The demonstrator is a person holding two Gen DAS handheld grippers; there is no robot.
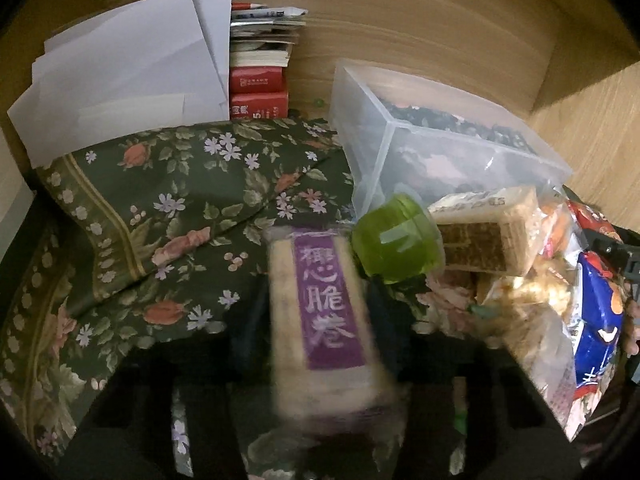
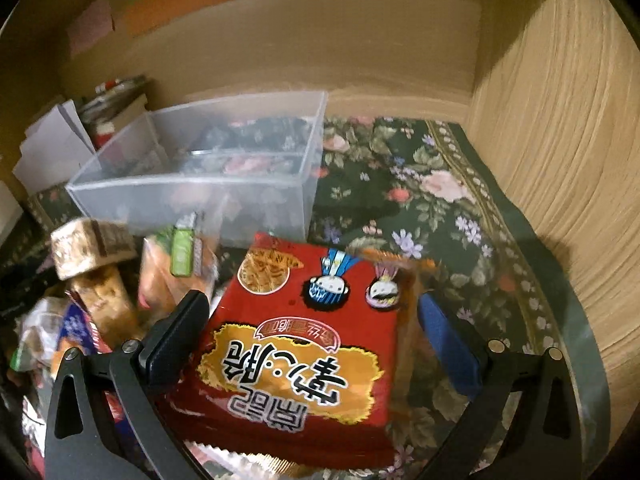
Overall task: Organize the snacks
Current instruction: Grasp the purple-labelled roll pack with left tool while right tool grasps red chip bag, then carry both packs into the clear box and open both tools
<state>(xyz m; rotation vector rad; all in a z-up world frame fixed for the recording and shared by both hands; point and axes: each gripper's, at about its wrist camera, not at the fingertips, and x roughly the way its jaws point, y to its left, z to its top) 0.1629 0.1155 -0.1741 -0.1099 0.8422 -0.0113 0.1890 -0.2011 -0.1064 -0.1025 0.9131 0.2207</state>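
A pale snack pack with a purple label (image 1: 324,312) sits blurred between the dark fingers of my left gripper (image 1: 316,312), which is shut on it above the floral cloth (image 1: 160,220). In the right wrist view a red snack bag (image 2: 296,360) with cartoon faces fills the gap of my right gripper (image 2: 312,300). Its black pad (image 2: 176,340) and blue pad (image 2: 448,348) press on the bag's sides. A clear plastic box (image 1: 440,152) (image 2: 200,176) stands behind both, with dark packets in it.
A green jelly cup (image 1: 394,240), a wafer block (image 1: 484,232) (image 2: 92,248) and a blue bag (image 1: 596,312) lie piled beside the box. White papers (image 1: 128,72) and red books (image 1: 260,84) stand at the back left. A wooden side wall (image 2: 560,140) closes the right.
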